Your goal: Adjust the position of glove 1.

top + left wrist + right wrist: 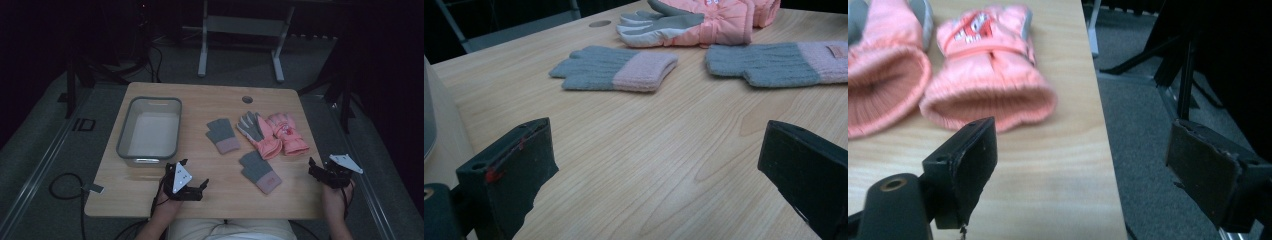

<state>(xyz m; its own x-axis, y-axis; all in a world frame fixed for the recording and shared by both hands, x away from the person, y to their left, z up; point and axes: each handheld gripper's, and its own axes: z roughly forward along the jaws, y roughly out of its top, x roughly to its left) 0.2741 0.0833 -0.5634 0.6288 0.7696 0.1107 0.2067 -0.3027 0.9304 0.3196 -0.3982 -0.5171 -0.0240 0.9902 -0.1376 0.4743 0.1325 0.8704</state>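
Pink gloves [280,134] lie cuffs toward both wide-open, empty tools, left [192,179] and right [320,167]

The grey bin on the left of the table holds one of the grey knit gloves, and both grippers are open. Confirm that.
Not quite: the grey bin holds nothing. The high view shows both grey knit gloves lying on the table, to the right of the bin. The rest stands: the left gripper and right gripper both have their jaws open.
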